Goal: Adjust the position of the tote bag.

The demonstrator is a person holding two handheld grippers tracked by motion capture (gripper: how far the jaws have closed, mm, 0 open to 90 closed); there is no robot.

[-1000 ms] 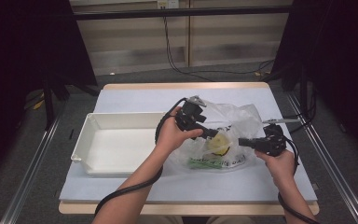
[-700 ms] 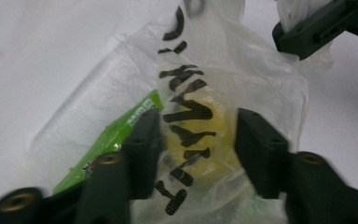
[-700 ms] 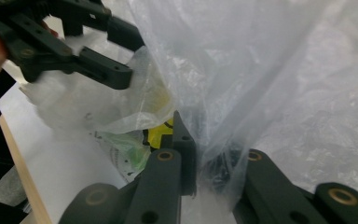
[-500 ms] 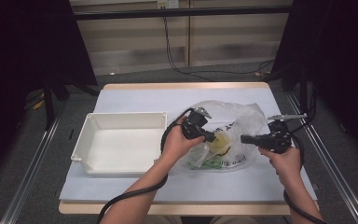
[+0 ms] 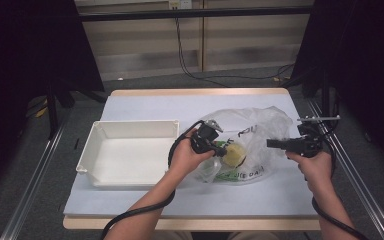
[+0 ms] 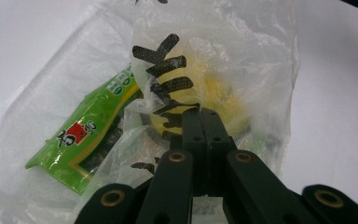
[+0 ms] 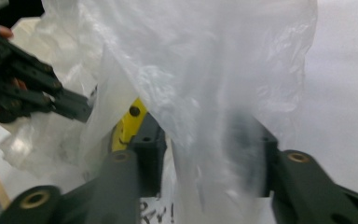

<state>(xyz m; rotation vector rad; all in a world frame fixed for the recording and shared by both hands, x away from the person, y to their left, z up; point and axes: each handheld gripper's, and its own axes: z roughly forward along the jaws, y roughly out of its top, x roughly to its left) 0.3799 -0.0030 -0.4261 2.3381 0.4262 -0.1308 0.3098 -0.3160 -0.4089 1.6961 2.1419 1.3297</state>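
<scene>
The left gripper (image 5: 219, 148) sits near the middle of the bench, its fingers (image 6: 204, 140) pressed flat together and pointing toward the right edge. The left hand (image 5: 186, 157) wraps its body, forearm running back to the near edge. The right gripper (image 5: 275, 143) points left, held by the right hand (image 5: 314, 165) near the right edge (its fingers (image 7: 147, 149) have just been opening and stand apart).
</scene>
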